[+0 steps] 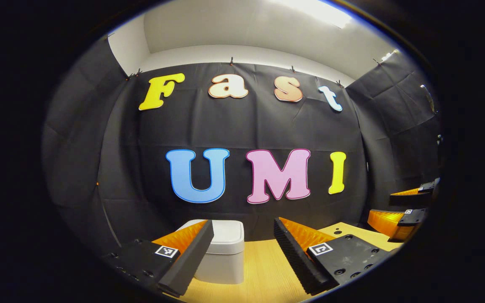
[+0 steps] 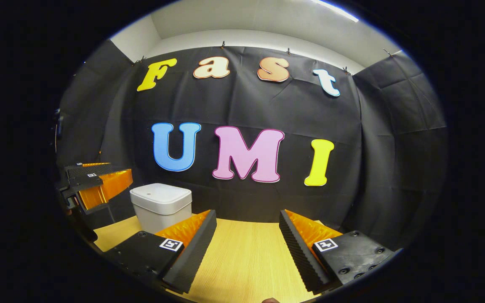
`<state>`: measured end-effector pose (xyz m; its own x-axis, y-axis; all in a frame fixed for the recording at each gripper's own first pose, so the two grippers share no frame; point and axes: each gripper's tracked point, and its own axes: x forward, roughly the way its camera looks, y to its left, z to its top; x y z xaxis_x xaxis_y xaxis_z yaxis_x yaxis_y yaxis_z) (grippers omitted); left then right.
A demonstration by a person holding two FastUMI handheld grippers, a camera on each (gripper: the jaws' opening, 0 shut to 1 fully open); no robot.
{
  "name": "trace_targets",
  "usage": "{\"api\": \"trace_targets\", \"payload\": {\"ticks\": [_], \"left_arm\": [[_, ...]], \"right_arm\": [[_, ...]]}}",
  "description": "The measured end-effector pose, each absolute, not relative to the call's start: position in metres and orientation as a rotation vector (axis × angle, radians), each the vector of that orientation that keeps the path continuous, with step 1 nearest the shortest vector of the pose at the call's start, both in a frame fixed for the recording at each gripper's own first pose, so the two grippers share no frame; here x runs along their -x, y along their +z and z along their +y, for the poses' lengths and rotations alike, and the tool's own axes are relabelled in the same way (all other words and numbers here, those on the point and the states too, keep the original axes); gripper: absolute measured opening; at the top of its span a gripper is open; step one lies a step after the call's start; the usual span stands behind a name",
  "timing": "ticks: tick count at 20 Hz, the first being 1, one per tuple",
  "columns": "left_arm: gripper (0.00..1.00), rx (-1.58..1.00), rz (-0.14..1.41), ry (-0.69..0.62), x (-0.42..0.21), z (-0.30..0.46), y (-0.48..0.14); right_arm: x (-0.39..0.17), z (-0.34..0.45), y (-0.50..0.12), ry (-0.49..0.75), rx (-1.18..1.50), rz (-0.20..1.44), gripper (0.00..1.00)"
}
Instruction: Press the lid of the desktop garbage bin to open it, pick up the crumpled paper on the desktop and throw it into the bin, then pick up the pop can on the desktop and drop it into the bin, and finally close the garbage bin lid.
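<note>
In the left gripper view, the left gripper (image 1: 242,256) is seen low in the picture with its jaws held wide apart and nothing between them. A white garbage bin (image 1: 223,256) is seen on the wooden worktop (image 1: 263,273), close ahead and partly covered by the left-hand finger. Its lid (image 1: 227,235) is seen lying flat and shut. The bin is placed near the black cloth wall (image 1: 242,126) at the back of the worktop. At the right edge of this view, the right gripper (image 1: 411,208) is seen farther off, above the worktop's right end; how its jaws stand cannot be told from here.

In the right gripper view, the right gripper (image 2: 246,252) is seen at the bottom with its jaws spread wide and empty, held above bare wood of the worktop (image 2: 246,261). The garbage bin (image 2: 162,208) is seen to the left, standing upright near the back wall (image 2: 242,105), its lid (image 2: 161,194) closed. The left gripper (image 2: 95,183) is seen at the left edge, just beside the bin and apart from it. Its jaw opening cannot be judged from this angle.
</note>
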<state>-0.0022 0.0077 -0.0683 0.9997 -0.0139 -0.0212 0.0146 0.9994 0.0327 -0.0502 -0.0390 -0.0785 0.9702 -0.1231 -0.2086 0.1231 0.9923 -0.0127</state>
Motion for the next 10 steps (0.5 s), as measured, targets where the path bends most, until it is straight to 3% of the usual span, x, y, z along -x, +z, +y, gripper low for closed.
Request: {"api": "trace_targets", "payload": {"ticks": [10], "left_arm": [[0.96,-0.029,0.047,-0.051,0.002,0.001,-0.081]], "right_arm": [[0.06,-0.042,-0.084,-0.138,0.007,0.224,0.97]]}}
